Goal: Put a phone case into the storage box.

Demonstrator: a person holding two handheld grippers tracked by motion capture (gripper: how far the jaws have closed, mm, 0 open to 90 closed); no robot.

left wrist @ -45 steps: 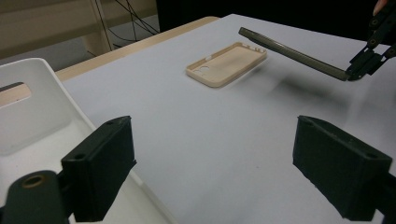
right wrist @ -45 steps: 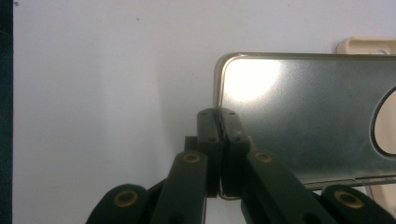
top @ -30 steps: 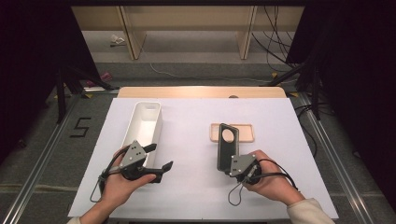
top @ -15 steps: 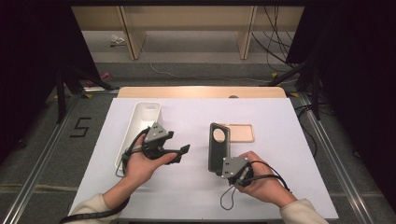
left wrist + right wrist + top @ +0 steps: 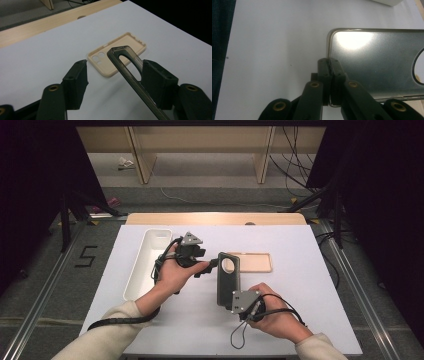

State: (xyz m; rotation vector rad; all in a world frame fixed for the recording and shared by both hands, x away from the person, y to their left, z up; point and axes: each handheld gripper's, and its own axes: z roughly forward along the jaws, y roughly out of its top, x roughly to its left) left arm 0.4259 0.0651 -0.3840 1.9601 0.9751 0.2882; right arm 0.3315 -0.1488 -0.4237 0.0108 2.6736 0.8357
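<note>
Item one, the dark phone case (image 5: 228, 279): I hold it near the table's middle, raised off the white tabletop (image 5: 310, 290), long axis running from six toward twelve o'clock, camera cut-out at the twelve o'clock end. My right gripper (image 5: 236, 304) is clenched on its six o'clock corner; in the right gripper view the jaws are pinched together over the case's rim (image 5: 329, 65), pads pressed on both faces. Item two, my left gripper (image 5: 212, 266): it comes in from nine o'clock of the case, its jaws have just been closing, and in the left gripper view the case's upper edge (image 5: 125, 53) stands between them, close against the right-hand jaw with a clear gap to the left-hand one, so the grip is not yet made. Item three, the beige phone case (image 5: 252, 262): lying flat, open side up, just at three o'clock of the dark case's top end, apart from it. Item four, the white tray (image 5: 131, 285): long and narrow, at nine o'clock of my left hand (image 5: 172, 272), its far end toward twelve. Open tabletop lies at three and five o'clock, out to the right edge; a wooden strip (image 5: 215, 218) borders the twelve o'clock edge.
</note>
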